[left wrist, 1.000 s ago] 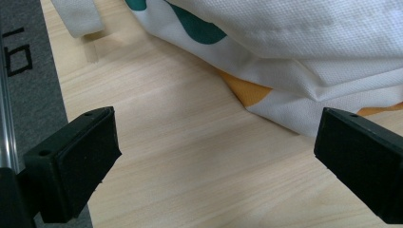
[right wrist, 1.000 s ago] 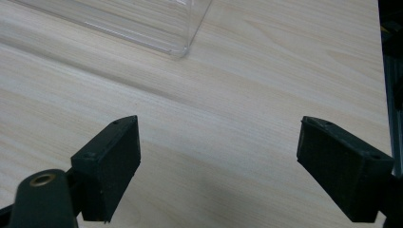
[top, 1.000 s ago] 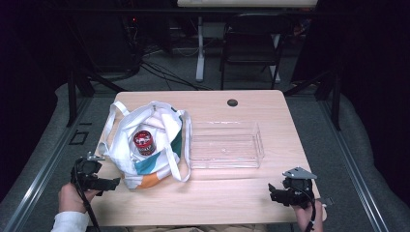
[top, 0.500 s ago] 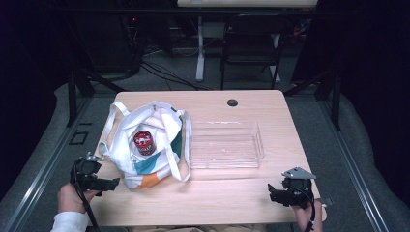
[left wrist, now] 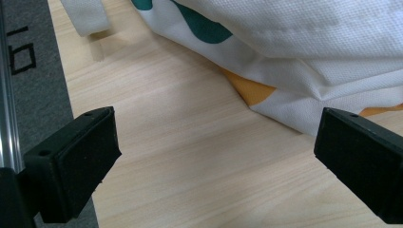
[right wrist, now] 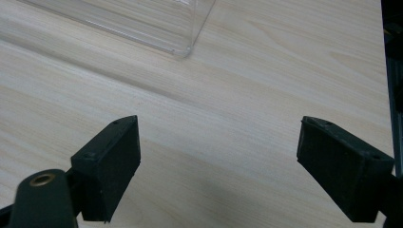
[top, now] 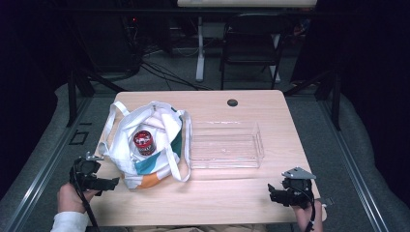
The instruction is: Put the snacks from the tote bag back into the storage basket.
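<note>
While both grippers sit low at the near edge of the desk (top: pixel 212 193), we hold nothing in either one. Our left gripper (top: pixel 112 182) rests at the near left corner, and its jaws stand wide apart with only bare wood between them. Seen along the left gripper view, the tote bag (left wrist: pixel 304 57) lies just ahead of and above the gap: its white cloth with an orange patch and a teal patch slopes down toward the far jaw, close to it but not touching, while the near jaw sits over the desk edge next to the grey floor. From the high view, the bag (top: pixel 145 145) slumps open on the left half of the desk, its straps spread around it, and a red-topped can (top: pixel 143 142) stands inside its mouth. The bag's near corner is just beside our left gripper.

Our right gripper (top: pixel 271 195) sits at the near right of the desk, its jaws likewise spread wide over bare wood. In the right gripper view, the corner of the clear plastic tray (right wrist: pixel 142 23) lies ahead of the jaws, well apart from both, toward the upper left. In the high view, the tray (top: pixel 258 145) lies in the middle of the desk, touching or nearly touching the bag's right side, and looks empty.
</note>
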